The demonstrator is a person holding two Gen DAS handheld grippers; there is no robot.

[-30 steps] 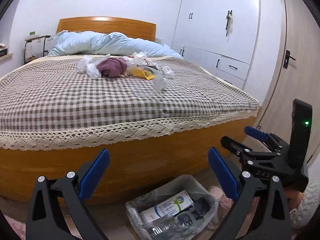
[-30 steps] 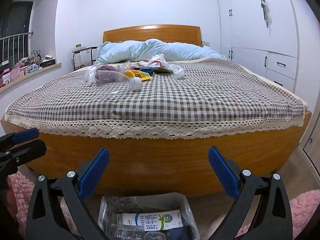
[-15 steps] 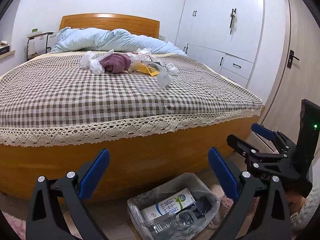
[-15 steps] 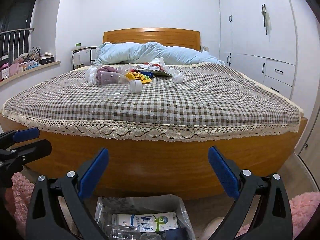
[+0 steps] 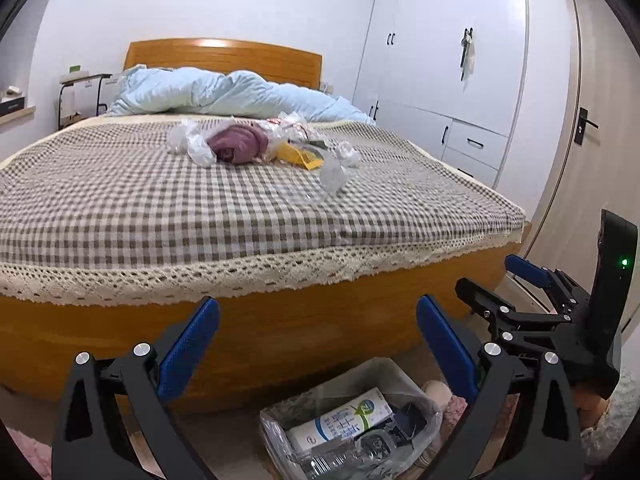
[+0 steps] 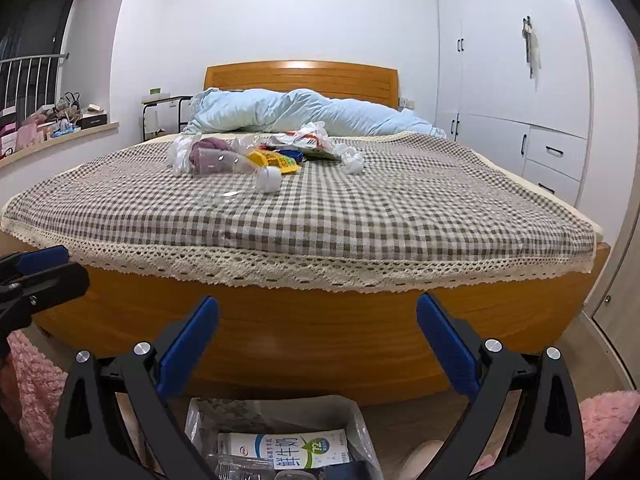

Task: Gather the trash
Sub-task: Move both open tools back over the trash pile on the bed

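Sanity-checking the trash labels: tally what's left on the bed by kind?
Clear plastic bottle: 1
Crumpled white tissue: 1
Yellow snack wrapper: 1
Clear plastic bag: 1
White plastic bag: 1
Purple cloth bundle: 1
Total: 6 told apart; the pile overlaps, so more may be hidden.

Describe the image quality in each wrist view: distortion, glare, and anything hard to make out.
Left wrist view: strong fisheye bend, dark corners; a glare patch on the headboard; the clear plastic bottle nearly vanishes against the checked bedspread. Right wrist view: same barrel bend bowing the wardrobe; same headboard glare; windowsill clutter too small to identify.
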